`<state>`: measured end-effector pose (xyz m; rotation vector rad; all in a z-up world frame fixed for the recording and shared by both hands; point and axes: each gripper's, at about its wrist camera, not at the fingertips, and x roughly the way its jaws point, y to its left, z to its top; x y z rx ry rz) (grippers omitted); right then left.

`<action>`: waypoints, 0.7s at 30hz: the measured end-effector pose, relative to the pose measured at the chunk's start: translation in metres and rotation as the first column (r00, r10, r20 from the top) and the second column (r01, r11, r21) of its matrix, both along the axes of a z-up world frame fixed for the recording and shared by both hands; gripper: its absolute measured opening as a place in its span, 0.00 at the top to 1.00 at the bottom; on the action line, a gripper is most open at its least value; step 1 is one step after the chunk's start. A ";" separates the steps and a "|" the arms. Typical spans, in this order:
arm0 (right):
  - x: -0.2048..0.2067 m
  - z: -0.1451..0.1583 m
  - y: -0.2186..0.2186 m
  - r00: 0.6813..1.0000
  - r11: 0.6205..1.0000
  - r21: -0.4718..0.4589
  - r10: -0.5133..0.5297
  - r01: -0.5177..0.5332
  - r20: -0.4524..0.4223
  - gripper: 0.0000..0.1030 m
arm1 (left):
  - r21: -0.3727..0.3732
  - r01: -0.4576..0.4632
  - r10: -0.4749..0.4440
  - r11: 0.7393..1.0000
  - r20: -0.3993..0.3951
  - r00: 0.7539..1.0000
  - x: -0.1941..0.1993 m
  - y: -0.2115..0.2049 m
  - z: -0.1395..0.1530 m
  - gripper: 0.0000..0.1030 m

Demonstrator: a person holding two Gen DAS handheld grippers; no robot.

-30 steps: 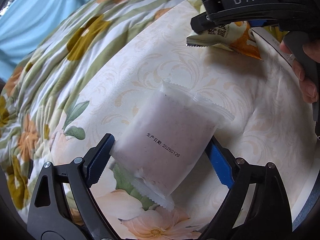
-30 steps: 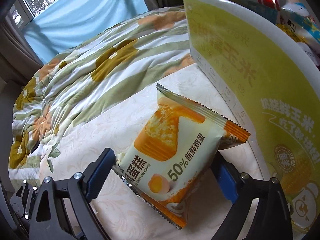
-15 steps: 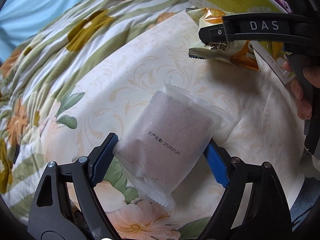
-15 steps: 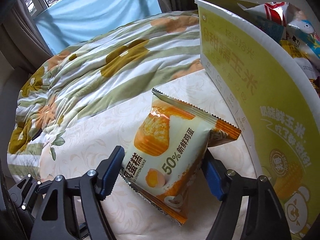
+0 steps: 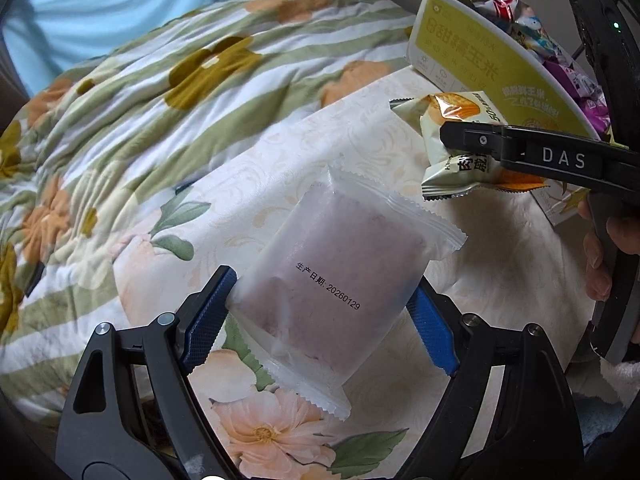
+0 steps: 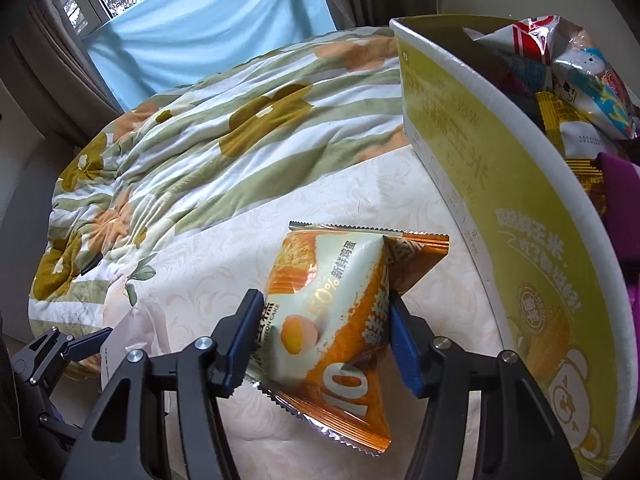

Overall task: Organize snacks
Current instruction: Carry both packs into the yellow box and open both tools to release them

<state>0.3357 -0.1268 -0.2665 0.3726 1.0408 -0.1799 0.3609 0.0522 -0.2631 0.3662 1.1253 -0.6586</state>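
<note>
A home bedroom: a flowered quilt (image 6: 192,152) covers the bed beneath a curtained window (image 6: 192,12) with blue drapes.

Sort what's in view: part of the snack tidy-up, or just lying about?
In the job:
- white packet, clamped in left gripper
- chiffon cake packet, right gripper closing on it
- yellow box of snacks

Lying about:
- floral quilt
- blue curtain

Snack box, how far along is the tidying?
Done: the yellow box already holds several packets. In hand: the left gripper grips a white packet; the right gripper is closing on an orange cake packet. Left: boxing both.
</note>
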 end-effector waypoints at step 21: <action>-0.094 0.184 -0.113 0.945 0.991 -0.041 0.132 -0.126 0.298 0.46 | -0.143 -0.055 0.083 0.988 0.200 0.976 -0.059 -0.150 0.176 0.20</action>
